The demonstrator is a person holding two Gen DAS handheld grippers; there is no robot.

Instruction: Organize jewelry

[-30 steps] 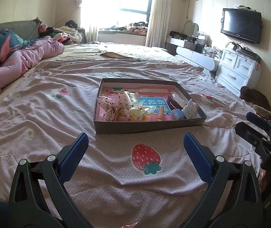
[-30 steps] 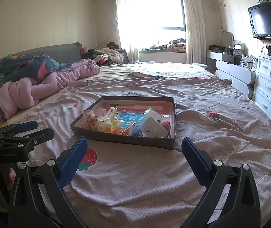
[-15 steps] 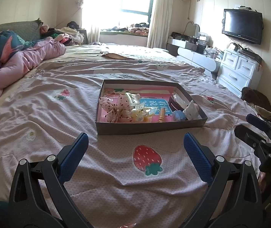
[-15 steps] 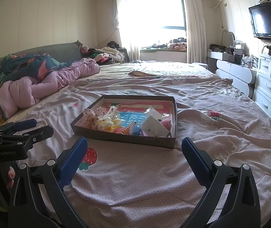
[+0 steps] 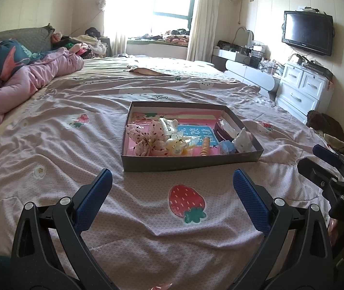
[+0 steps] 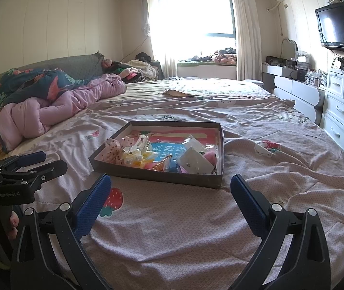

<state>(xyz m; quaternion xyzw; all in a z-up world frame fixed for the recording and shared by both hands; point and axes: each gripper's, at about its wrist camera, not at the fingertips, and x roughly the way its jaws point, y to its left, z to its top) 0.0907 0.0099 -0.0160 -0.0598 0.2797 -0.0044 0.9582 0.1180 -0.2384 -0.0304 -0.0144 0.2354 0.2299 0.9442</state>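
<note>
A shallow grey box point(image 5: 186, 163) point(image 6: 157, 175) lies on the pink bedspread. It holds a dotted fabric bow point(image 5: 143, 134), pale hair clips point(image 5: 178, 142) point(image 6: 133, 155), an orange spiral hair tie point(image 5: 205, 146) point(image 6: 159, 164), small plastic packets point(image 5: 243, 140) point(image 6: 195, 160) and a blue card point(image 5: 196, 130). My left gripper point(image 5: 172, 191) is open and empty, hovering short of the box's near wall. My right gripper point(image 6: 170, 194) is open and empty, also short of the box. Each gripper shows at the edge of the other's view.
A bunched pink quilt point(image 5: 27, 82) point(image 6: 58, 104) lies at the left of the bed. White drawers point(image 5: 302, 89) point(image 6: 343, 104) and a wall TV point(image 5: 308, 32) stand to the right. The bedspread point(image 5: 51, 149) is wrinkled with strawberry prints.
Both grippers stay open and nearly still. The views shift only slightly, with the box a touch lower in the left wrist view.
</note>
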